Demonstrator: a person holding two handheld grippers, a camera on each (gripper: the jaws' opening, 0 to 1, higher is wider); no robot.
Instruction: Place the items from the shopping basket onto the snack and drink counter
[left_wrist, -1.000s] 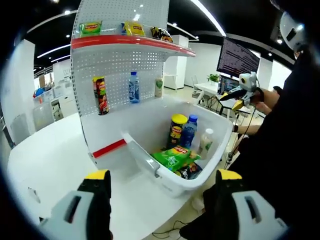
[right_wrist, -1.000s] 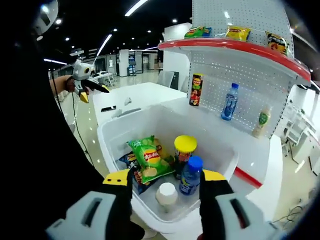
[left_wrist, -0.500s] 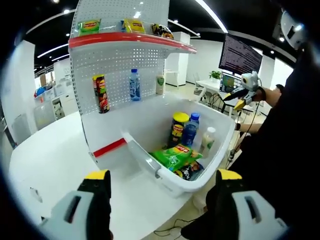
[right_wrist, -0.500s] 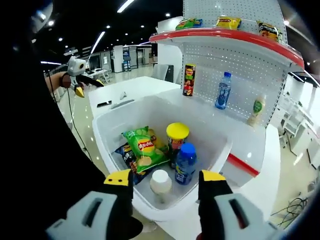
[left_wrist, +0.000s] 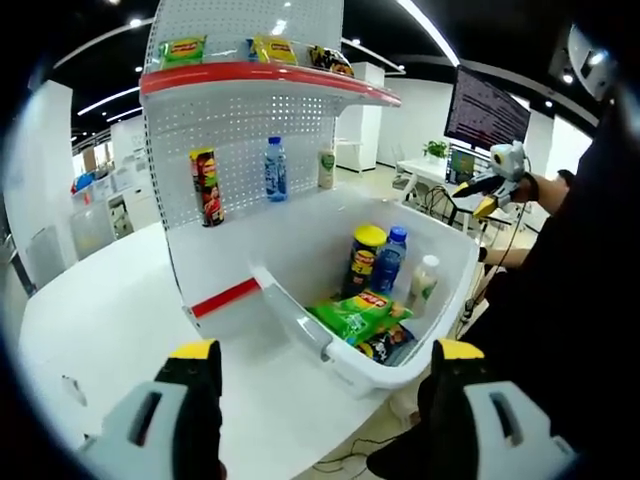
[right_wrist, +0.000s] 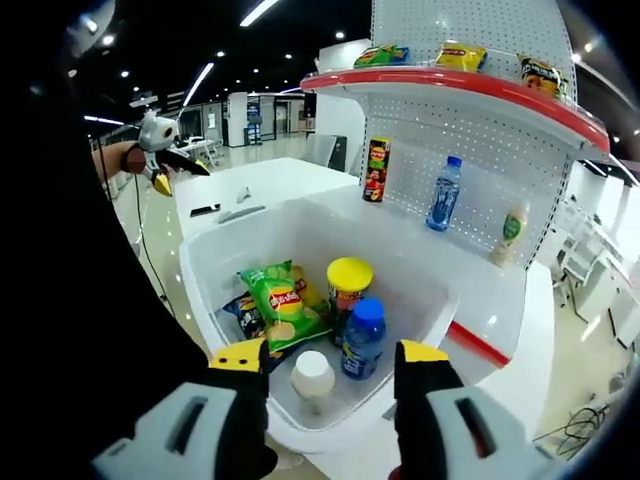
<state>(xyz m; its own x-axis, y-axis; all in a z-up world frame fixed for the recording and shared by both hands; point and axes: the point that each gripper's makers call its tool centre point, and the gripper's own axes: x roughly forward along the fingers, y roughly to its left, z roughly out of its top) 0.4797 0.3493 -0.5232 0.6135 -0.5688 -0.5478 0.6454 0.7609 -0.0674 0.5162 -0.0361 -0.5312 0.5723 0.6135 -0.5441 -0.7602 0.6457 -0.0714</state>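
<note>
Five items are sitting in the white shopping basket (right_wrist: 225, 262), which is taking up the centre of the right gripper view: a green chip bag (right_wrist: 280, 305) lying over a dark snack packet (right_wrist: 245, 315), a yellow-lidded canister (right_wrist: 347, 290), a blue-capped bottle (right_wrist: 362, 335) and a white-capped bottle (right_wrist: 313, 378). Nothing is being held yet, so the step in hand looks like the first pick. The right gripper (right_wrist: 330, 362) is hovering at the bottom of that frame, just over the basket's near rim, its yellow-tipped jaws standing apart and empty, with the white-capped bottle showing between them. That bottle seems the easiest target: coming straight down, closing on the body below the cap, and lifting clear of the blue-capped bottle touching its side. The upright containers are crowding each other, so a sideways entry would likely be knocking them over.

The left gripper (left_wrist: 325, 360) is hanging at the bottom of the left gripper view, over the white counter (left_wrist: 110, 300), jaws wide apart and empty, pointing toward the basket's handle (left_wrist: 290, 315). The pegboard shelf unit (left_wrist: 240, 130), upper centre, is already carrying a canister and two bottles on its lower level and snack bags on its red-edged upper shelf, with free room between them. The other gripper is showing at each frame's edge, held out in the person's hand.
</note>
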